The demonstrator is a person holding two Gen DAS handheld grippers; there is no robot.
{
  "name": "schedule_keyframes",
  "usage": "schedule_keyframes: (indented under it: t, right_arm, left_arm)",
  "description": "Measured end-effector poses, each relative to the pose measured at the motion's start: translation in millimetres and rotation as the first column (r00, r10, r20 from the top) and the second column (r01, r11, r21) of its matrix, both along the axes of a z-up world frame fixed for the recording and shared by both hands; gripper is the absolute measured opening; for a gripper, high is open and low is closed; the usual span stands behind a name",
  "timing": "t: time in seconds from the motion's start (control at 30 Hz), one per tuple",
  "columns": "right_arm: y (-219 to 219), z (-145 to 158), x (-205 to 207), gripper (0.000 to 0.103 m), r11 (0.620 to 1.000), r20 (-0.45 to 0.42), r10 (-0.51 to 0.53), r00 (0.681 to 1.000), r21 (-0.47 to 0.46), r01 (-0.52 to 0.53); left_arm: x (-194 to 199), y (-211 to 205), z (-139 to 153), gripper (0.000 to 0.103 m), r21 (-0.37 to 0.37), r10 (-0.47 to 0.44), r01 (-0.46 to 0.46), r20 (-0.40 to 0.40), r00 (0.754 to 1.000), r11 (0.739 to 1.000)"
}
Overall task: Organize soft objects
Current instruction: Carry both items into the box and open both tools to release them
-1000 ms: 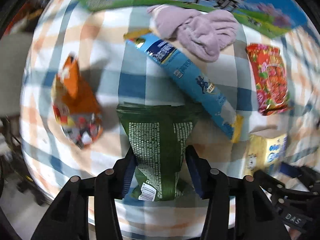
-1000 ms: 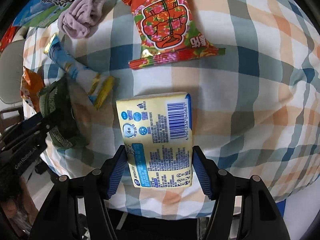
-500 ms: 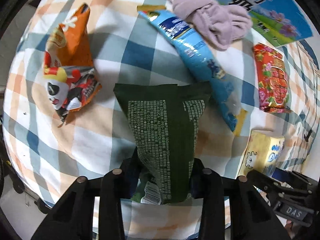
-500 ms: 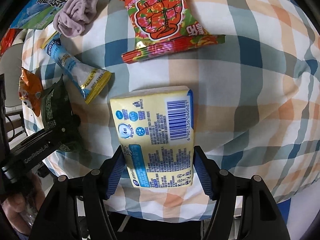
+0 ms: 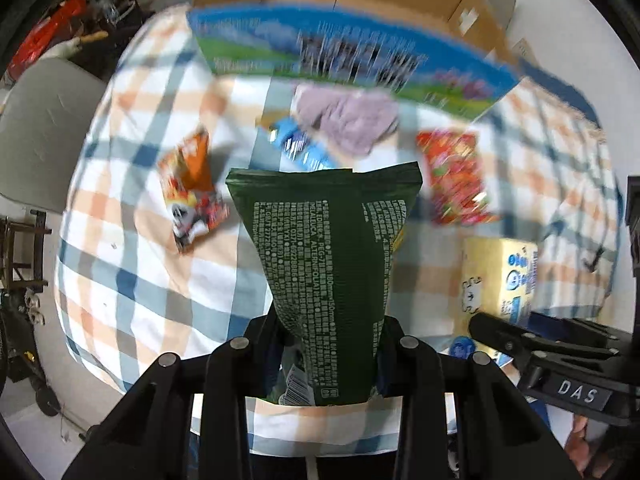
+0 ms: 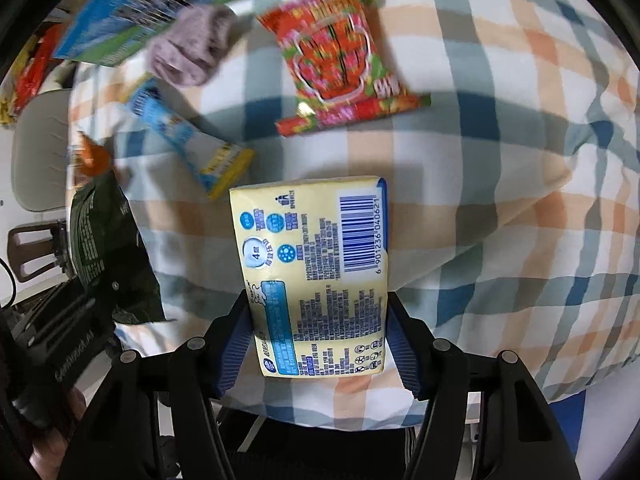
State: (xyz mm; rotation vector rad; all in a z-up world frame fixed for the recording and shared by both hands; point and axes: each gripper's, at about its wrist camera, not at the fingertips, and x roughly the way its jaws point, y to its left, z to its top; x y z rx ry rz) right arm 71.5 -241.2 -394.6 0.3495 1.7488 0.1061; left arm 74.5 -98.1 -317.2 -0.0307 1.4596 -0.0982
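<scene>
My left gripper [image 5: 326,356] is shut on a dark green pouch [image 5: 324,256] and holds it above the checked tablecloth [image 5: 132,248]. My right gripper [image 6: 320,344] is shut on a yellow tissue pack [image 6: 316,272], also lifted; the pack also shows in the left wrist view [image 5: 498,276]. On the cloth lie a pink sock bundle [image 5: 348,120], a blue snack stick pack [image 6: 188,140], a red snack bag [image 6: 340,68] and an orange snack bag [image 5: 192,188]. The green pouch shows at the left of the right wrist view [image 6: 108,256].
An open cardboard box [image 5: 360,4] with a blue and green printed front stands at the table's far edge. A grey chair [image 5: 40,136] stands left of the table. The table's near edge lies just below both grippers.
Both grippers have risen and tilted up with their loads; the left closed on the green pouch and lifted it. The box has come into view, and the cloth items look farther away.
</scene>
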Motion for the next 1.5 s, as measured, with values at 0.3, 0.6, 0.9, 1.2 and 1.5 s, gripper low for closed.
schedule_keyframes:
  t: [0.3,0.6,0.9,1.2,1.5]
  right_arm:
    - [-19,92,9,0.065,0.995,0.184,-0.064,0.981,0.082,0.049]
    - [-32,176,100,0.065,0.993,0.325,-0.11,0.939,0.084,0.088]
    - [-21,163,234,0.065,0.992,0.317,-0.124,0.94,0.009,0.128]
    - [-26,80,336,0.065,0.989,0.243,-0.102,0.965,-0.082,0.125]
    - [-27,16,376,0.065,0.983,0.178,-0.056,0.982,-0.164,0.086]
  left_arm:
    - [82,12,93,0.031,-0.049,-0.043,0.049,0.106,0.993,0.998]
    - [207,-4,102,0.031,-0.102,-0.088,0.097,0.096,0.992,0.99]
    - [335,-10,45,0.031,-0.156,-0.102,0.093,-0.048,0.994,0.983]
    - [411,-36,-32,0.031,-0.135,-0.169,0.147,-0.168,0.971,0.98]
    - [430,-53,-75,0.032,-0.145,-0.212,0.182,-0.233,0.949,0.973]
